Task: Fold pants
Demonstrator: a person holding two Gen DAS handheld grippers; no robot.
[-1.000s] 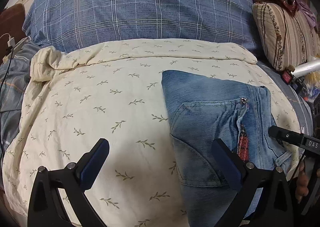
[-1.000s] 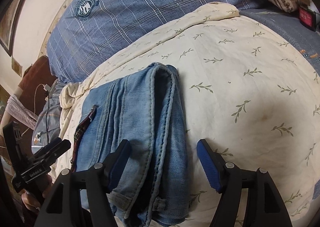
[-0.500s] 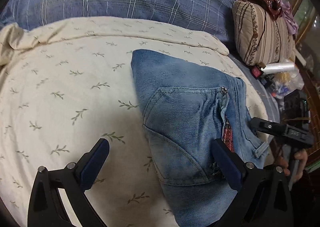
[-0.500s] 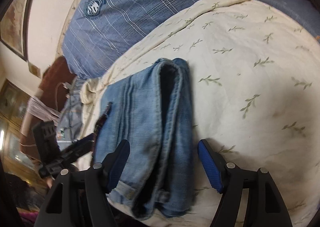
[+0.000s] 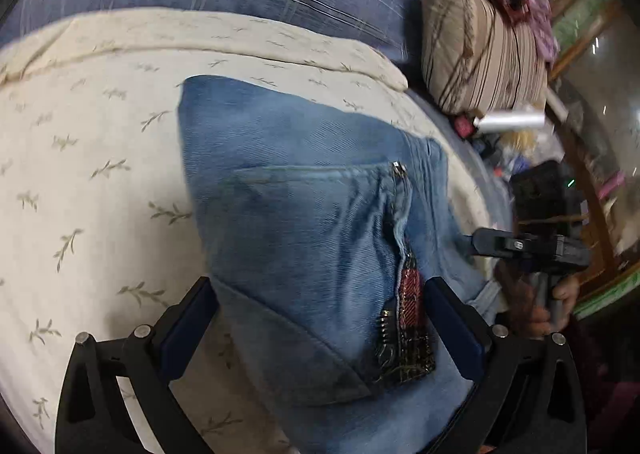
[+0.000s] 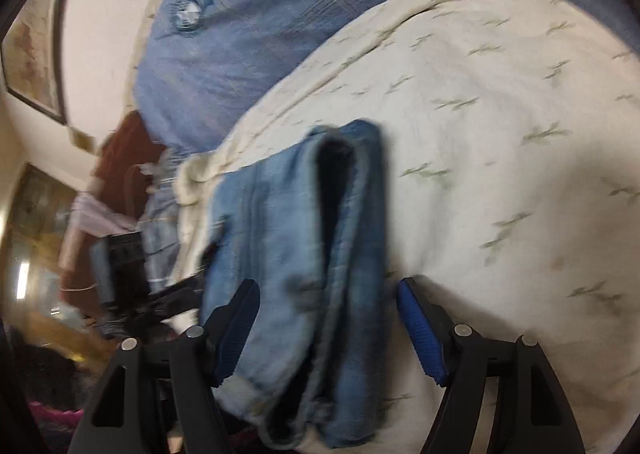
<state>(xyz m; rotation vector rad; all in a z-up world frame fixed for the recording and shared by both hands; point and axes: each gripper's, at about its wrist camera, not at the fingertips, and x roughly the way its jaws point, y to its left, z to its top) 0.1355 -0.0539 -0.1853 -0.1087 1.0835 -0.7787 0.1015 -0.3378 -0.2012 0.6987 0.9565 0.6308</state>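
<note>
On the cream leaf-print bedspread (image 5: 100, 158), near the bed's front edge, lies the folded pants (image 5: 312, 222) as a compact denim bundle, now larger in both views than a second ago, with left tongs (image 5: 320, 318) and right tongs (image 6: 326, 318) both brought in closer, each spread wide and released, straddling the near end of the bundle without clamping it; looks like folding is all but done and only a pickup or tidy remains. Leaves plenty of bare bedspread to the far side and left, crowded only by the striped pillow (image 5: 484, 50) and clutter off to the right.
</note>
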